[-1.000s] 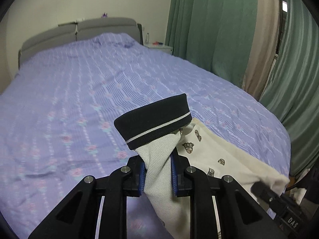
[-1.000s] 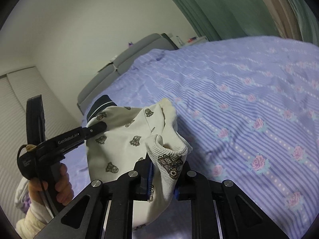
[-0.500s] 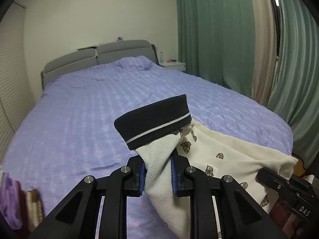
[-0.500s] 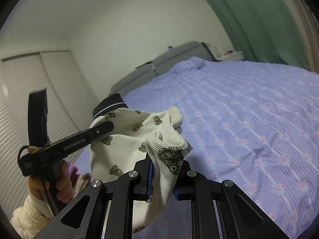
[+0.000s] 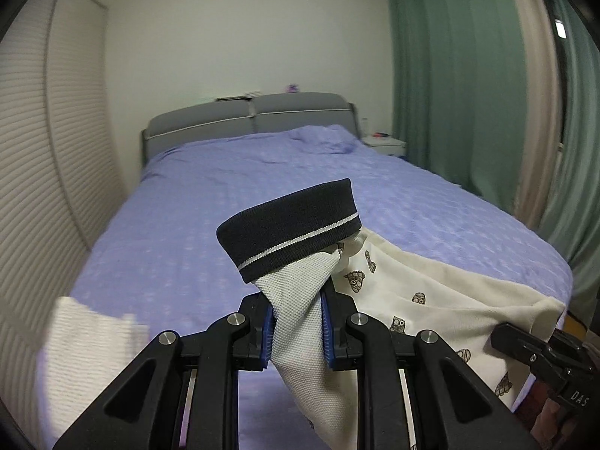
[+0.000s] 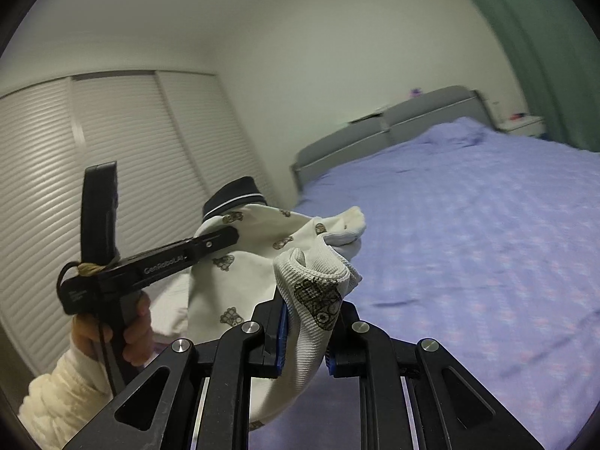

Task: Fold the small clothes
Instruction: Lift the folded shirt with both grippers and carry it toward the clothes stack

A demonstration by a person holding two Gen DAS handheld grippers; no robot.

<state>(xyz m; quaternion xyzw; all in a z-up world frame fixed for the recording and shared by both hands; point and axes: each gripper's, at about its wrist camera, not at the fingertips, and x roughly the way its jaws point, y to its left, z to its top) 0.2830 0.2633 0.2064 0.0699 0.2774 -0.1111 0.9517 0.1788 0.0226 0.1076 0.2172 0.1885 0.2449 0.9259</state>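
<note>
A small cream garment (image 5: 431, 300) printed with little bear figures hangs in the air between my two grippers, above the near end of the bed. Its dark navy cuff (image 5: 288, 225) with a white stripe sticks up just past my left gripper (image 5: 296, 326), which is shut on the cream knit below the cuff. My right gripper (image 6: 305, 333) is shut on a bunched cream corner of the garment (image 6: 318, 285). In the right wrist view the left gripper body (image 6: 165, 262) shows at the left, held by a hand (image 6: 127, 333) in a cream sleeve.
A bed with a purple flowered cover (image 5: 262, 195) and grey headboard (image 5: 247, 116) fills the room ahead. Green curtains (image 5: 450, 75) hang to the right, slatted white closet doors (image 6: 93, 172) to the left. A white bedside table (image 5: 386, 145) stands by the headboard. A blurred white cloth (image 5: 90, 341) lies at the bed's near left.
Both grippers have risen and drawn back from the bed with the garment still held. The bed now lies lower and farther away, with the closet doors and a white cloth now in view.
</note>
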